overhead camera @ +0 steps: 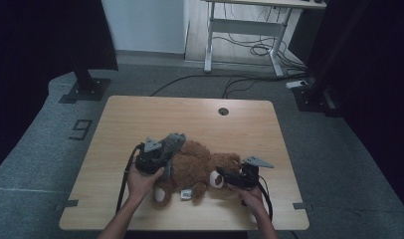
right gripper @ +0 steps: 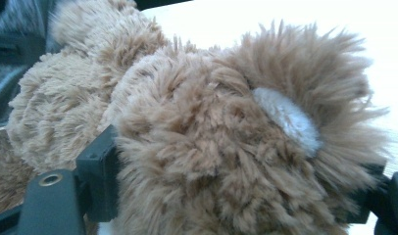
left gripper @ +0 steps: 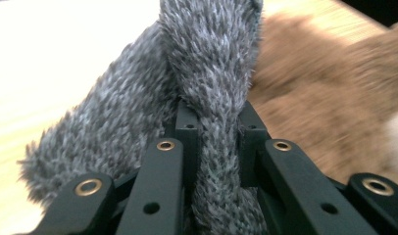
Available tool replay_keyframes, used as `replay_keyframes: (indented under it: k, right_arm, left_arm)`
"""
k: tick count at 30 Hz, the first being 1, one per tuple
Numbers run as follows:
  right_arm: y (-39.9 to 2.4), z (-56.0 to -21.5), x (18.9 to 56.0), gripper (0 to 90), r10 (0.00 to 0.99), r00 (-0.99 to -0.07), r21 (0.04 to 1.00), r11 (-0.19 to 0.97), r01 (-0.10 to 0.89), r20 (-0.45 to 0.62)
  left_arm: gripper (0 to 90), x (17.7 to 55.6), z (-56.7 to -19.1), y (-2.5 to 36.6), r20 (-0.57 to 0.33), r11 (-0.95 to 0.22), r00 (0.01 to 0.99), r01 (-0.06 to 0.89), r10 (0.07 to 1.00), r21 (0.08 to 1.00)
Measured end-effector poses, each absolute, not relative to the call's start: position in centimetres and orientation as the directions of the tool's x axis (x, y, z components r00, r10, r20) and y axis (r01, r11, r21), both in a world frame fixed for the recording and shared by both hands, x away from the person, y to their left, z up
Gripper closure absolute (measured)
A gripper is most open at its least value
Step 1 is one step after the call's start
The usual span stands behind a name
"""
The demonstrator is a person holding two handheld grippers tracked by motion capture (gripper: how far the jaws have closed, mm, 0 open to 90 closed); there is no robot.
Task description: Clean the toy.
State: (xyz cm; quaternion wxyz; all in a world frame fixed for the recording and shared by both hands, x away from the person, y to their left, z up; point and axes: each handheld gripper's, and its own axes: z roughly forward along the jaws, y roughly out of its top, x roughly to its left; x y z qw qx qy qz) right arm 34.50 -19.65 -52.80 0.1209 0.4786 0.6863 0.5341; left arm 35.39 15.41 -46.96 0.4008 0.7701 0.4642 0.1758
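Left tongs are clamped tight on a strip of grey knitted cloth, a small garment or scarf by the look of it, held at centre left of the high view against the brown teddy bear. Right tongs stand wide, squeezing the bear's fluffy head beside its pale ear. The bear lies across the lower middle of the bench. Judging by this, the bear is steadied and the cloth gripped; fitting it onto the bear remains.
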Motion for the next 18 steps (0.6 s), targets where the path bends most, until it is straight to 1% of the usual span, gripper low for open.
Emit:
replay_keyframes:
  k: [4,8,12,15,18]
  right_arm:
    - [-19.6,-52.8,34.5,19.5,0.787,-0.513,0.85,-0.027,0.526,0.343]
    - [-19.6,-52.8,34.5,19.3,0.787,-0.513,0.849,-0.028,0.527,0.344]
    - [-19.6,-52.4,34.4,16.3,0.782,-0.521,0.843,-0.011,0.537,0.342]
    - [-19.7,-52.2,34.3,15.1,0.782,-0.526,0.839,0.007,0.544,0.335]
    - [-19.9,-52.2,34.4,13.5,0.776,-0.528,0.833,0.007,0.553,0.344]
  left_arm:
    - [76.6,35.3,-48.1,17.1,-0.134,-0.217,0.482,0.604,0.866,0.767]
    - [76.1,35.4,-48.1,17.5,-0.156,-0.207,0.476,0.623,0.865,0.754]
    - [76.0,35.3,-48.3,17.9,-0.162,-0.208,0.477,0.63,0.864,0.749]
    - [76.0,35.4,-48.6,19.3,-0.171,-0.181,0.443,0.647,0.88,0.741]
    - [75.9,35.7,-49.4,21.3,-0.197,-0.146,0.389,0.695,0.9,0.704]
